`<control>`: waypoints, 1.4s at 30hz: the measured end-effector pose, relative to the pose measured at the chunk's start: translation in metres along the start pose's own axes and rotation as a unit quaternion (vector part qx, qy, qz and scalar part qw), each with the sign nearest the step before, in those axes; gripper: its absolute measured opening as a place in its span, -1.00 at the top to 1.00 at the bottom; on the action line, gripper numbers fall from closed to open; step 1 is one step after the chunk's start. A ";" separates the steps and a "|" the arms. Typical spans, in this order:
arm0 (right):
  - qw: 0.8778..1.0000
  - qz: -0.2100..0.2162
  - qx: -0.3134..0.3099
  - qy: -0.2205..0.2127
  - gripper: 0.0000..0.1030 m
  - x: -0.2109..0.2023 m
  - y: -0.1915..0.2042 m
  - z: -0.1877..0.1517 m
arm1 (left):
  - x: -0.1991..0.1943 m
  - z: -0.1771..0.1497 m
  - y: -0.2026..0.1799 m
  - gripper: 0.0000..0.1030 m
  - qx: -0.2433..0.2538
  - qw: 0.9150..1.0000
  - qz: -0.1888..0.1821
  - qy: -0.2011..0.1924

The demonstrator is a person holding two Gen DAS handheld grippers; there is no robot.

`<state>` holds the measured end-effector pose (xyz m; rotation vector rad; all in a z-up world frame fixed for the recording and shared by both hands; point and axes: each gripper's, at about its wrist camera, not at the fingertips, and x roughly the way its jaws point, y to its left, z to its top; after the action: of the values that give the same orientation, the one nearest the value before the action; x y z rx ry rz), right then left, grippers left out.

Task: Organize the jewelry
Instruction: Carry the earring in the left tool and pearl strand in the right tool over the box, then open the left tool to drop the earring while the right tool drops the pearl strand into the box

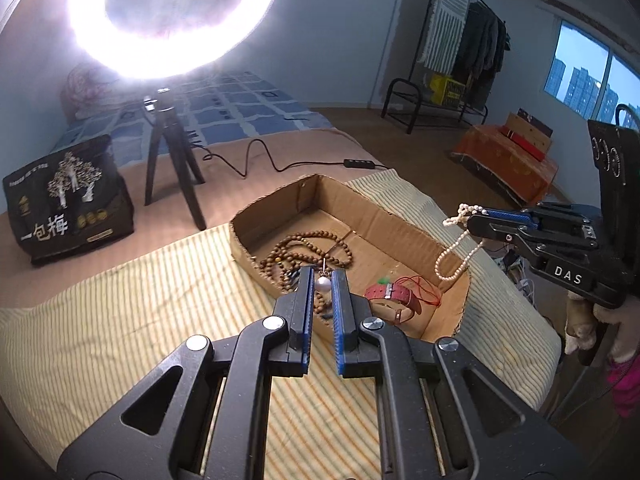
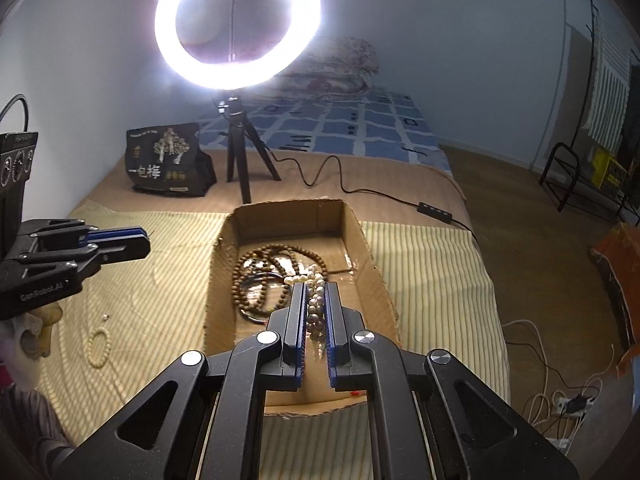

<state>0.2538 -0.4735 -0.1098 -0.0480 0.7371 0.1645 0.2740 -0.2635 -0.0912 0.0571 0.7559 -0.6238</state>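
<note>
A shallow cardboard box [image 1: 404,222] [image 2: 370,258] lies on a striped cloth. Inside it are brown wooden bead strands [image 1: 308,250] [image 2: 256,276] and a red-strapped watch [image 1: 394,294]. My left gripper [image 1: 322,278] is shut on a pearl earring [image 1: 323,283] at the box's near-left rim; it also shows in the right wrist view [image 2: 146,236]. My right gripper [image 2: 314,292] is shut on a pearl necklace [image 2: 314,300], held above the box; in the left wrist view the gripper [image 1: 474,222] shows the necklace [image 1: 456,252] dangling over the box's right side.
A cream bead bracelet [image 2: 97,347] and a small earring [image 2: 105,316] lie on the cloth [image 2: 160,280] left of the box. A ring light on a tripod [image 2: 240,152], its cable [image 2: 360,190] and a black bag [image 2: 168,160] stand behind.
</note>
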 end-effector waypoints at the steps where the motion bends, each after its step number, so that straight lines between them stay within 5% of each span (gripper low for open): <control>1: 1.000 0.001 0.001 0.001 0.87 0.001 -0.002 -0.001 | 0.004 0.001 -0.002 0.87 0.001 1.000 0.001 0.002; 40: 0.999 0.010 0.030 0.039 0.86 0.036 -0.024 -0.024 | 0.056 0.004 -0.017 0.86 -0.005 1.000 0.018 0.025; 42: 0.999 0.008 0.030 0.041 0.78 0.037 -0.023 -0.024 | 0.057 0.004 -0.017 0.56 -0.005 0.999 0.021 0.027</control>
<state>0.2686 -0.4938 -0.1530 0.0089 0.8246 0.1556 0.2995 -0.3075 -0.1227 0.0815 0.8069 -0.5800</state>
